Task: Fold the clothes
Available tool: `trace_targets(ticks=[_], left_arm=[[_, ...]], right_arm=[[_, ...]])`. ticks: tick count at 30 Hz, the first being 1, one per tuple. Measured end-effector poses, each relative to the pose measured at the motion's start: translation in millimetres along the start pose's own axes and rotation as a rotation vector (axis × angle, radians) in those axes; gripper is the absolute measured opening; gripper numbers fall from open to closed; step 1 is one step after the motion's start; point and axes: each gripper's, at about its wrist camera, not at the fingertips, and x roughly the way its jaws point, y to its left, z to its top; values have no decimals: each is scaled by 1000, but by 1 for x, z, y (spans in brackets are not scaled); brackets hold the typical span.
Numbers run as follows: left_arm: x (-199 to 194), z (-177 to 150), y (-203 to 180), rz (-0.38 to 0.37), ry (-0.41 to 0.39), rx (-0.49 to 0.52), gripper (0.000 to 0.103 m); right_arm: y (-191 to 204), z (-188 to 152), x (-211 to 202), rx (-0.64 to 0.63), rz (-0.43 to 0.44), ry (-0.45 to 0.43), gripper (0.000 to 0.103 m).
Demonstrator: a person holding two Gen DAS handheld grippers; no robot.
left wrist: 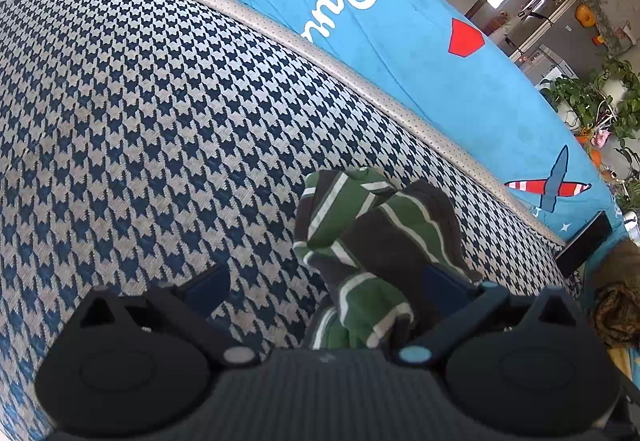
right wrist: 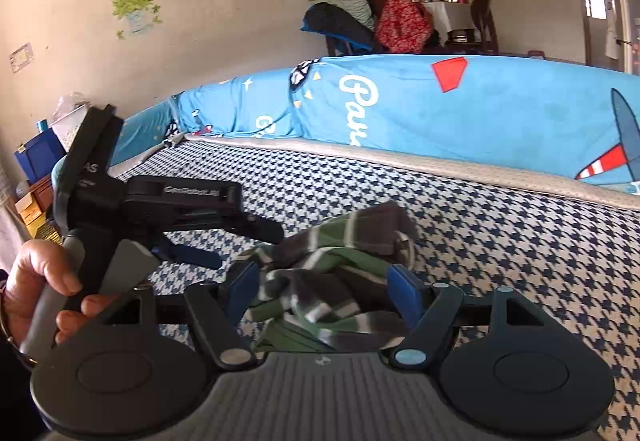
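A crumpled garment (left wrist: 384, 233) with green, grey and white stripes lies on the houndstooth sofa cover (left wrist: 160, 121). My left gripper (left wrist: 326, 285) is open wide. The garment sits between its fingers, close to the right one. In the right wrist view the same garment (right wrist: 332, 253) is bunched between the blue pads of my right gripper (right wrist: 322, 291), which stands open around it. The left gripper (right wrist: 240, 245) reaches in from the left, held by a hand (right wrist: 36, 281), with its fingertips at the garment's left edge.
Blue printed cushions (left wrist: 400, 33) line the back of the seat behind a grey piped edge (right wrist: 480, 169). A black flat object (left wrist: 584, 245) lies at the seat's right end. Potted plants (left wrist: 600, 101) and a chair piled with clothes (right wrist: 400, 21) stand beyond.
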Motion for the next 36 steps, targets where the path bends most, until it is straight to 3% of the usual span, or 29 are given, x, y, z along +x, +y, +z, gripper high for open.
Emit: trace_targets(ticks=[3,11,12,14,17,22,25,32,36], left_arm=[[2,-4,-3,-30,14,-2,103],[18,-14,-15,-65,82,-7,103],[21,-15,-16,-58,86,-9,103],[24,-17,-17,-39,86,-10,103],[15,-15,-21,26,20,22,103],[-1,-10,-29,221,-100,126,103],[-5,-5,-26,313,-138,125,103],[-29,10,-6,350,-227,28,103],[-40,13,-5,337,-266,64,103]], right_arm=[[-23,-4,1,45,-32,43,79],[-47,-28,30,241,54,154,84],[-47,-30,34,263,70,160,82],[-41,-31,42,268,85,173,60],[-26,-26,43,213,86,150,38],[1,-21,38,131,132,110,31],[19,-21,40,91,175,104,30],[60,-23,56,9,263,122,30],[66,-24,60,-5,292,136,29]])
